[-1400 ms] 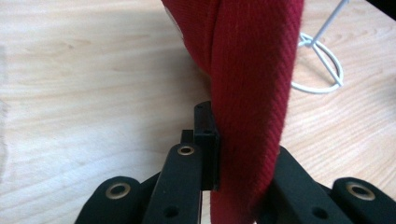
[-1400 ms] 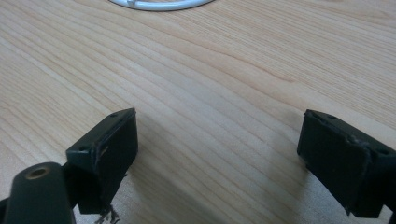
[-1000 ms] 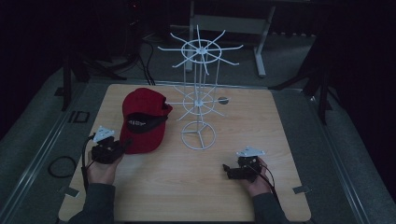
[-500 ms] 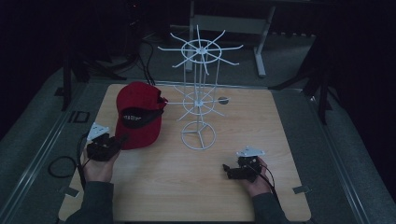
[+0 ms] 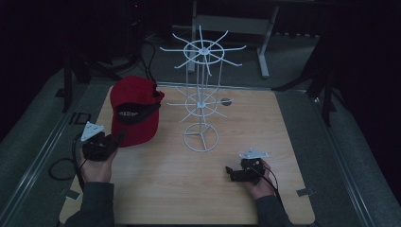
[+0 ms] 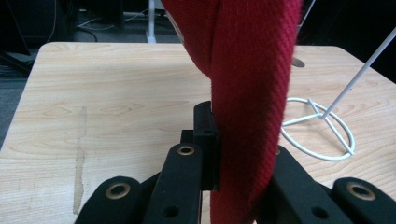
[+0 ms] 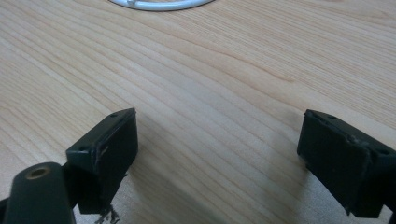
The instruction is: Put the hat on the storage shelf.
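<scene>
Red cap (image 5: 135, 111) is clamped in the left hand-held gripper (image 6: 217, 154); right hand-held gripper (image 7: 217, 154) gapes wide, empty.

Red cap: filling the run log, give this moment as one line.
left gripper: shut on red cap, lifting | right gripper: open, idle | wire stand: bare

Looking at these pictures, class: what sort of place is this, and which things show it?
Probably a lab or studio for recording handling tasks, not a shop: a wooden table stands alone in a dark room, holding one red cap and a bare white wire display rack, with cables on the floor.
</scene>
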`<state>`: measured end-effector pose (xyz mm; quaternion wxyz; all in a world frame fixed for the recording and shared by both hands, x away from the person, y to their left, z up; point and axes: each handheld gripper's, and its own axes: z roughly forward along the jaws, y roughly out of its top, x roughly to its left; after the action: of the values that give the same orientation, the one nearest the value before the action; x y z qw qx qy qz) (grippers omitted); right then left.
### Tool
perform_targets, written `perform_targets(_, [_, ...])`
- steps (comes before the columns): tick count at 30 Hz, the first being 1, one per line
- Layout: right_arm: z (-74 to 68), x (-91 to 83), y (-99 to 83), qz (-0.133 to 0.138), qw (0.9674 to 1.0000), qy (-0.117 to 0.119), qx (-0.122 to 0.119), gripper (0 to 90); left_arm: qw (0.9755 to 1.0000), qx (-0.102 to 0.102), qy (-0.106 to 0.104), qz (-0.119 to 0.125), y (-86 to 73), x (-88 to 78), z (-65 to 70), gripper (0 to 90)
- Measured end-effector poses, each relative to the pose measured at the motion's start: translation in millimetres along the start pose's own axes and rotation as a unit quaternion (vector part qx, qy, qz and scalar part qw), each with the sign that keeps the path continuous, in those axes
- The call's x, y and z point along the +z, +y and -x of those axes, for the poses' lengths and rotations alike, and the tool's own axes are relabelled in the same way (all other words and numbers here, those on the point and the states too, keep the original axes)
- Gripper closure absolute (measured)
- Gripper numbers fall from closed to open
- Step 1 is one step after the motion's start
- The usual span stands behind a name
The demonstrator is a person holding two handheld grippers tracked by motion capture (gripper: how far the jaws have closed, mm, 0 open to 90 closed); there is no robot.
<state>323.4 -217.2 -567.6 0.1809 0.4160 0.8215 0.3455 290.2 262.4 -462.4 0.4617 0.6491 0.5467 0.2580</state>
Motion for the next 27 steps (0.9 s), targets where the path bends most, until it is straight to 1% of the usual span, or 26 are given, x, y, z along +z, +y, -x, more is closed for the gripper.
perform_targets(9, [-0.1, 0.0, 0.0, 0.0, 1.0, 0.0, 0.0, 12.1, 1.0, 0.001, 0.004, 0.009, 4.6, -4.5, -1.2, 85.7])
perform_targets(16, [0.0, 0.0, 0.0, 0.0, 1.0, 0.0, 0.0, 12.1, 0.9998, 0.002, 0.005, 0.017, 11.2, -7.4, -0.2, 85.7])
perform_targets(23, [-0.1, 0.0, 0.0, 0.0, 1.0, 0.0, 0.0, 12.1, 0.9994, -0.006, 0.005, 0.034, 20.3, -8.6, 1.1, 85.7])
perform_targets(27, [-0.1, 0.0, 0.0, 0.0, 1.0, 0.0, 0.001, 12.1, 0.9992, -0.008, 0.004, 0.04, 24.6, -9.7, 2.3, 85.7])
